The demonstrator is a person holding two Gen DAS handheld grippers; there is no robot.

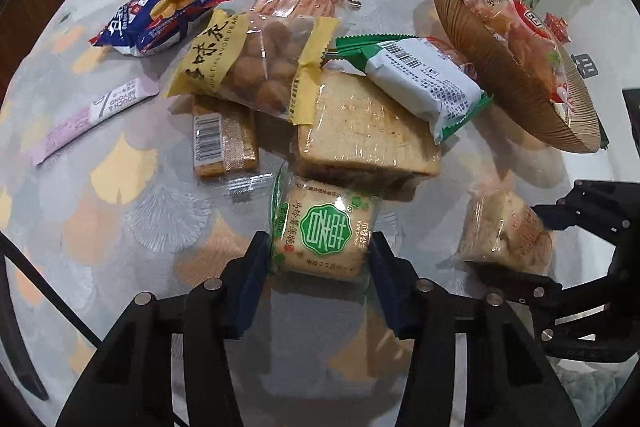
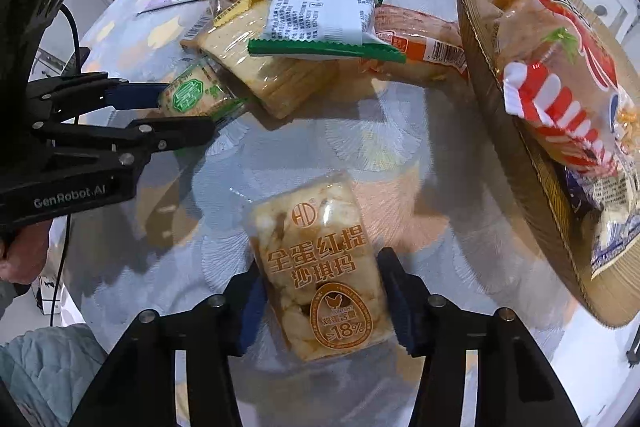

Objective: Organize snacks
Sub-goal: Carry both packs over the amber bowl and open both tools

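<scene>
- Left wrist view: left tool (image 1: 320,259) clenched on the green-label biscuit pack (image 1: 320,231), lower centre. Upper half: peanut bag (image 1: 248,63), wrapped toast (image 1: 364,131), green-edged pack (image 1: 420,79), blue bag (image 1: 156,19) and pink stick sachet (image 1: 92,115) loose on the worktop (image 1: 120,207).
- Right wrist view: right tool (image 2: 324,291) grasping the sachima pack (image 2: 320,267), lower centre. Ribbed tray (image 2: 520,155), right edge, holds a red-striped bag (image 2: 560,99).
- Judgement: early; most snacks unsorted.

Patterned table (image 1: 120,219) bears snack packets (image 1: 224,63) and a ribbed tray (image 1: 480,67).
</scene>
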